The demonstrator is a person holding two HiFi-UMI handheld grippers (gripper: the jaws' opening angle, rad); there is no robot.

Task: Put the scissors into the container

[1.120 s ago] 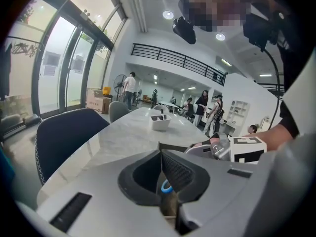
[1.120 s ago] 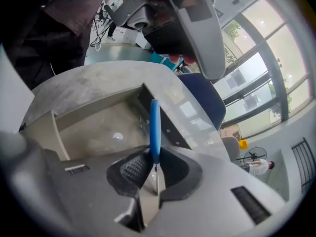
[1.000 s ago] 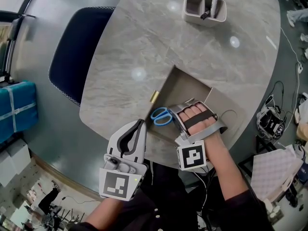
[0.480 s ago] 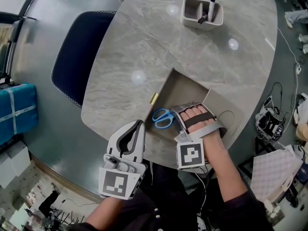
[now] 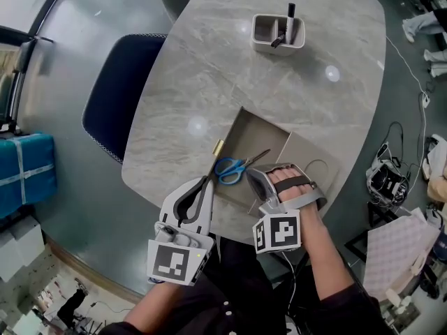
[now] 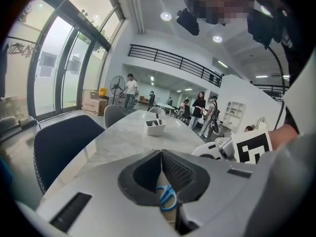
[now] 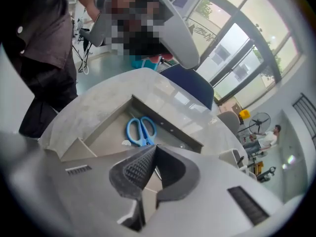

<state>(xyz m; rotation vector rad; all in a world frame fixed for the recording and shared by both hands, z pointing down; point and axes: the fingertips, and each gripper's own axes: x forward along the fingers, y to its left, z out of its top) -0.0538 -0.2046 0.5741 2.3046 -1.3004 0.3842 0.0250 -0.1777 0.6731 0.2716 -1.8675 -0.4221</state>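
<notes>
The blue-handled scissors (image 5: pixel 229 168) lie in a square recess (image 5: pixel 253 130) sunk into the grey table, blades pointing to the far right. My right gripper (image 5: pixel 252 176) is shut just beside them, on the near right. In the right gripper view the scissors (image 7: pixel 140 130) lie just beyond the closed tips (image 7: pixel 154 148), and no part shows between the pads. My left gripper (image 5: pixel 207 181) is shut and empty at the near table edge, left of the handles. The container (image 5: pixel 278 33), a white box with a black marker in it, stands far across the table.
The recess's lid flap (image 5: pixel 309 158) lies open to its right. A small brass piece (image 5: pixel 218 147) sits on the recess's left rim. A dark blue chair (image 5: pixel 119 96) stands off the table's left edge. Cables and boxes lie on the floor at right.
My right gripper has drawn back toward the near edge of the table, uncovering the scissors' blades. The left gripper has stayed where it was.
</notes>
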